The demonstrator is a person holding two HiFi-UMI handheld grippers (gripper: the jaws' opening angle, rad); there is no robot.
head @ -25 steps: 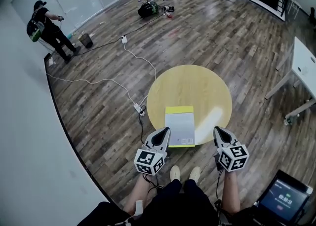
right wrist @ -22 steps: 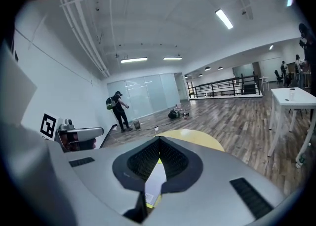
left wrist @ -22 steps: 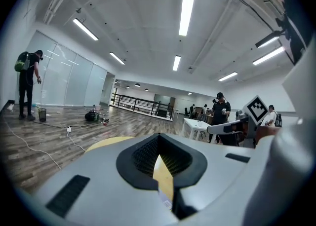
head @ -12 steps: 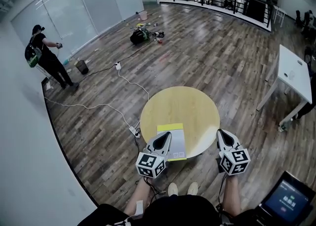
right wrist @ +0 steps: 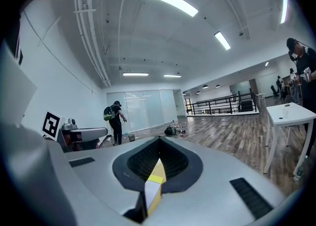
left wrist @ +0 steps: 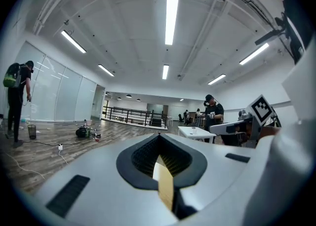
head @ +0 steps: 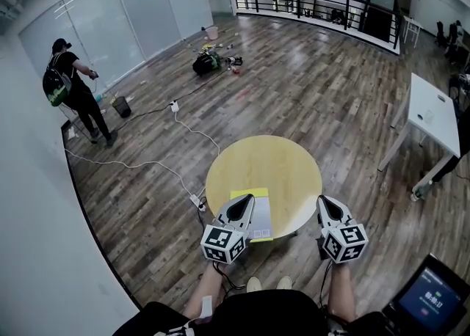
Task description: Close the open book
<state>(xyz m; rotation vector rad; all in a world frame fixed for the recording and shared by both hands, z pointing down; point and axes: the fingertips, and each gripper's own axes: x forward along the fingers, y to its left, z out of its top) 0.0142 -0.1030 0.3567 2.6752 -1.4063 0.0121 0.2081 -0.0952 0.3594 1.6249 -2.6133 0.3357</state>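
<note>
The floor [head: 316, 85] is glossy wood plank. The round table [head: 286, 158] has a smooth, pale wooden top. The book [head: 261, 213] shows matt paper.

**Grey tongs, marker cubes, dark clothes**

The left tongs [head: 248, 198] and the right tongs [head: 322, 199] are pale grey shells that taper to a point. Each has a black teardrop-shaped recess lined with fine ribbing, and dark slots in the shell on either side of it. Each pair carries a white cube [head: 222, 243] at its rear end, printed with black square markers. Thin dark cables [head: 324, 283] hang below them. The person wears dark clothing [head: 257, 312] and light shoes [head: 254, 283].
</note>
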